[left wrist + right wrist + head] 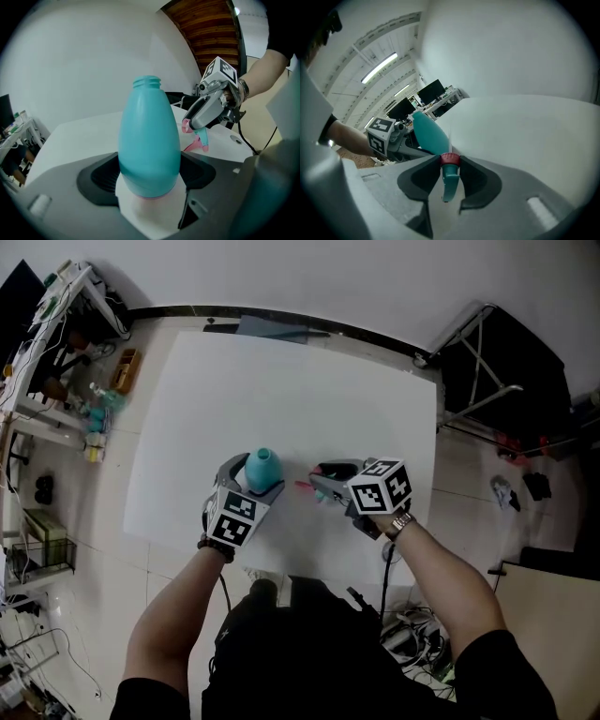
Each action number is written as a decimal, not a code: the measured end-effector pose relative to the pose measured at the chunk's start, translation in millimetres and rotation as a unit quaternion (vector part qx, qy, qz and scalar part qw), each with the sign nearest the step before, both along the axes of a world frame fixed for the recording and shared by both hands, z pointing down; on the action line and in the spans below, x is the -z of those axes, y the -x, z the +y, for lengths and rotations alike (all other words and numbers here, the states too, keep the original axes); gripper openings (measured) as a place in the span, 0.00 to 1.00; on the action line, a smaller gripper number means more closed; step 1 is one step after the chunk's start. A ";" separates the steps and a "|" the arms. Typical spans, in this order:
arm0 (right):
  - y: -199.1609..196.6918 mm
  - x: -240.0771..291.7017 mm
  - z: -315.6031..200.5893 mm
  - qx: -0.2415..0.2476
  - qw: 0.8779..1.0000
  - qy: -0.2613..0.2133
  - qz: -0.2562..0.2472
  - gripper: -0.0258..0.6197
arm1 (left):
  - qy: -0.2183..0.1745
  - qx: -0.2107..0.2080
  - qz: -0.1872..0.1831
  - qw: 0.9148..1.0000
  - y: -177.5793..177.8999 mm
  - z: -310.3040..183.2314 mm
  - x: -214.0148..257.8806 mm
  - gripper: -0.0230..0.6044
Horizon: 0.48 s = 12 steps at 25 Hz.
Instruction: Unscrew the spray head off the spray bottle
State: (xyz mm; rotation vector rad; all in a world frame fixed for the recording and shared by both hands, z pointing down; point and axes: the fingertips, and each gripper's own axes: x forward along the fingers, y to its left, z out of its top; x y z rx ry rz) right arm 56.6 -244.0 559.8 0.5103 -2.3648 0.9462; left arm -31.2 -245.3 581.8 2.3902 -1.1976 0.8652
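Lighting is bright and even, from overhead. Ceiling strip lights [378, 66] show in the right gripper view. The white bench [300, 381] is free of hard glare, with faint, soft shadows. The bottle [149, 140] carries a mild sheen. Both gripper views bend strongly at the edges, with dark corners. The near jaws are out of focus.

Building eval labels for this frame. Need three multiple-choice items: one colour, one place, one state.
1. Colour of the bottle: A teal; B yellow; C black.
2. The spray head is: A screwed on the bottle; B between the right gripper jaws; C out of view.
3. Bottle neck: A capped; B taped over; C open, threads bare.

Answers:
1. A, the body shows teal in every view.
2. B, the pads press on its pink collar.
3. C, the bare threaded mouth shows on top.
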 end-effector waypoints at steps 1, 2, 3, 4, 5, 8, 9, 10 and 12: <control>0.5 -4.7 0.0 -0.001 1.000 0.005 0.000 0.22 | 0.000 0.002 0.001 1.000 -1.1 0.0 -1.2 0.69; 1.3 -8.7 0.2 -0.001 1.000 0.009 -0.001 0.22 | -0.001 0.003 0.002 1.000 -2.4 0.2 -3.3 0.69; 2.4 -12.0 0.1 -0.001 1.000 0.013 -0.002 0.22 | -0.001 0.003 0.002 1.000 -3.7 0.4 -5.9 0.69; 3.6 -15.0 -0.3 -0.002 1.000 0.017 -0.004 0.22 | -0.001 0.003 0.002 1.000 -4.9 0.5 -8.2 0.69; 4.7 -17.9 -1.0 -0.002 1.000 0.020 -0.005 0.22 | -0.001 0.003 0.001 1.000 -5.6 0.5 -9.7 0.70; 6.9 -26.5 -2.3 -0.004 1.000 0.025 -0.003 0.22 | -0.004 0.004 -0.002 1.000 -5.6 0.2 -11.8 0.70; 6.8 -28.9 -2.7 -0.004 1.000 0.025 -0.002 0.22 | -0.006 0.005 -0.002 1.000 -5.7 0.2 -12.2 0.70; 6.1 -31.0 -3.1 -0.003 1.000 0.024 0.000 0.23 | -0.007 0.005 -0.003 1.000 -6.1 0.1 -12.5 0.70; 4.1 -34.1 -4.6 -0.001 1.000 0.019 0.004 0.23 | -0.011 0.007 -0.005 1.000 -6.9 -0.7 -12.9 0.70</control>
